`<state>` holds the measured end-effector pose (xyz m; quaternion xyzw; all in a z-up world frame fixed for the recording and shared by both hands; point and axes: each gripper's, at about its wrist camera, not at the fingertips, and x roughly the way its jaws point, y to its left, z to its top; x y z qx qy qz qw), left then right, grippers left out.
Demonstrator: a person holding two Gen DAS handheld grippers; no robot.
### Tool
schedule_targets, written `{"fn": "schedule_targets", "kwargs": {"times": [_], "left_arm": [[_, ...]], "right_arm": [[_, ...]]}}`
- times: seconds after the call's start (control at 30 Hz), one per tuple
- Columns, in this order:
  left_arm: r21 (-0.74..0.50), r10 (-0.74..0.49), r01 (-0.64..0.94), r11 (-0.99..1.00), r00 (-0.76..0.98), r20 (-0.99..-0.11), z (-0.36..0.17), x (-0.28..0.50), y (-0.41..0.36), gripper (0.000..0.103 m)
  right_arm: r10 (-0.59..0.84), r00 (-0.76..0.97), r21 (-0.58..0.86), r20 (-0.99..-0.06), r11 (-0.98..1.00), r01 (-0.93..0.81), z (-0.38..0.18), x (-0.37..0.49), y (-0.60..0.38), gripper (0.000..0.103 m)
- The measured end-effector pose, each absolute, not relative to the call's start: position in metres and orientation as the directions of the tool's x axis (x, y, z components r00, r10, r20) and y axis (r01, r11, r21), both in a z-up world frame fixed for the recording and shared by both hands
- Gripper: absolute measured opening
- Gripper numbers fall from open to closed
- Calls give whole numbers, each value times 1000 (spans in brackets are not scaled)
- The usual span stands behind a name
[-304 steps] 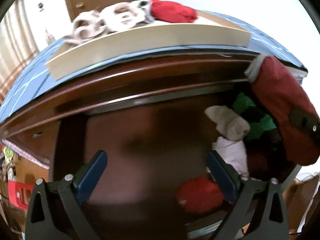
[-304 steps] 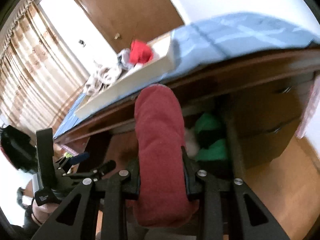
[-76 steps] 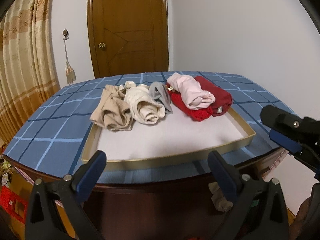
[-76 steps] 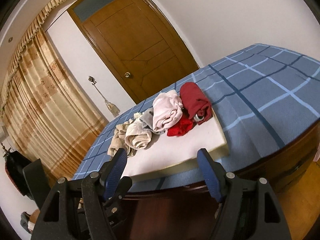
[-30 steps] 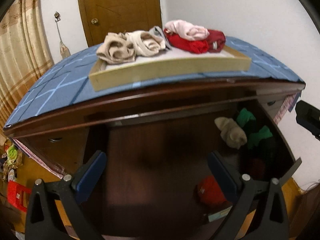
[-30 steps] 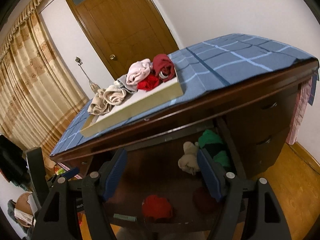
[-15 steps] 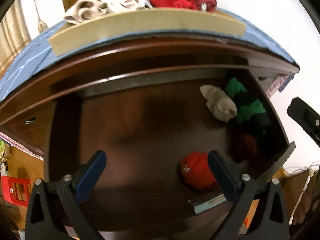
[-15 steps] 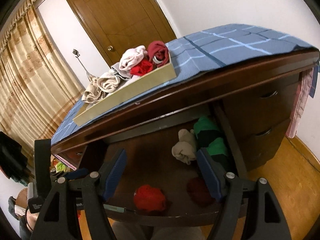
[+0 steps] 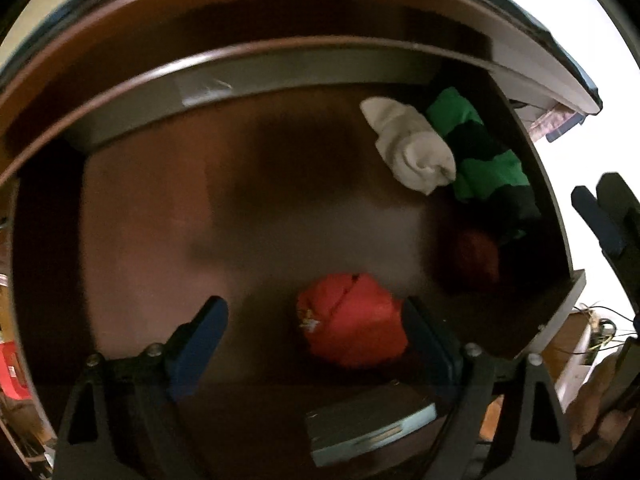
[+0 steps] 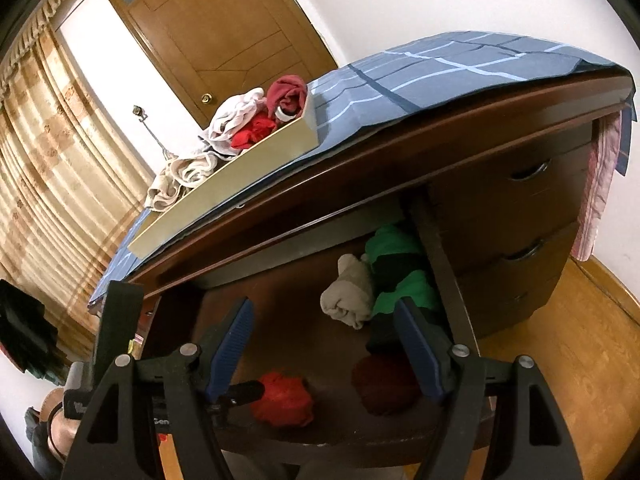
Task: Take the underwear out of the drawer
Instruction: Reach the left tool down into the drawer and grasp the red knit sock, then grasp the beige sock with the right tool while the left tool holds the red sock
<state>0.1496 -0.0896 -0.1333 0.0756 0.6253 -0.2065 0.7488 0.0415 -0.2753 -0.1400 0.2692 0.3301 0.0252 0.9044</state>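
Inside the drawer (image 9: 132, 216), left tongs (image 9: 316, 332) gape beside red underwear (image 9: 352, 320); right tongs (image 10: 326, 344) hover open above

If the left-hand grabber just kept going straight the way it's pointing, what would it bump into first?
Probably the bright red rolled underwear, lying between the open left gripper fingers, nearer the right one. Past it is the drawer floor. Depth is hard to judge in this fisheye view.

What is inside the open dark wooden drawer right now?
A bright red bundle, a dark red bundle, a beige roll and a green-and-black piece. Anything beneath them is hidden.
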Motion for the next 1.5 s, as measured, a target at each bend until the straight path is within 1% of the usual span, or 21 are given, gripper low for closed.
{"fn": "schedule_targets", "kwargs": {"times": [0.1, 0.3, 0.47, 0.6, 0.63, 0.7, 0.73, 0.77, 0.83, 0.87, 1.0, 1.13, 1.23, 1.3, 1.37, 1.4, 1.43, 1.5], "left_arm": [[-169, -220, 422, 891, 73, -973, -137, 154, -98, 90], [-192, -193, 427, 884, -42, -980, -151, 161, -112, 79], [-198, -160, 459, 866, -121, -980, -161, 156, -123, 79], [-197, -143, 456, 868, -150, -978, -168, 160, -119, 78], [-208, -151, 453, 867, -159, -976, -168, 160, -117, 77], [-228, -170, 454, 862, -166, -971, -168, 161, -115, 71], [-227, -173, 460, 858, -156, -973, -165, 161, -114, 68], [-228, -180, 471, 852, -145, -973, -164, 160, -113, 62], [-234, -201, 482, 844, -121, -972, -161, 159, -109, 57], [-240, -215, 480, 844, -109, -971, -159, 158, -103, 52], [-293, -305, 439, 850, -44, -951, -150, 159, -84, 38], [-257, -326, 418, 871, 101, -940, -129, 159, -61, 36], [-283, -377, 392, 875, 185, -908, -110, 157, -41, 36], [-277, -389, 390, 878, 247, -887, -97, 153, -27, 36], [-253, -388, 402, 880, 301, -871, -86, 146, -18, 36], [-240, -385, 406, 882, 327, -863, -82, 143, -13, 36], [-229, -383, 409, 884, 347, -856, -77, 143, -18, 36], [-215, -382, 412, 885, 383, -841, -70, 138, -11, 36]], "right_arm": [[231, 778, 515, -585, 846, 136, -143, 43, -278, 75], [235, 781, 528, -579, 838, 139, -144, 44, -283, 75], [237, 782, 537, -577, 831, 145, -144, 44, -287, 75], [243, 778, 544, -579, 826, 147, -146, 47, -287, 75], [244, 776, 543, -582, 827, 146, -146, 47, -287, 75], [247, 771, 538, -587, 831, 143, -147, 49, -285, 75], [246, 769, 535, -590, 833, 144, -147, 50, -285, 75], [246, 766, 533, -594, 834, 145, -148, 51, -285, 75], [251, 761, 536, -599, 831, 147, -149, 54, -285, 75], [255, 757, 539, -602, 829, 149, -150, 56, -285, 75], [256, 741, 539, -621, 826, 166, -155, 60, -287, 75], [264, 718, 520, -644, 840, 157, -157, 68, -283, 75], [291, 700, 520, -652, 844, 134, -156, 80, -276, 74], [293, 691, 505, -661, 855, 121, -154, 88, -271, 74], [297, 672, 486, -679, 867, 107, -154, 100, -263, 68], [307, 658, 484, -688, 869, 101, -156, 107, -260, 63], [320, 634, 481, -704, 872, 94, -158, 116, -257, 59], [312, 604, 463, -734, 880, 107, -163, 129, -253, 58]]}}
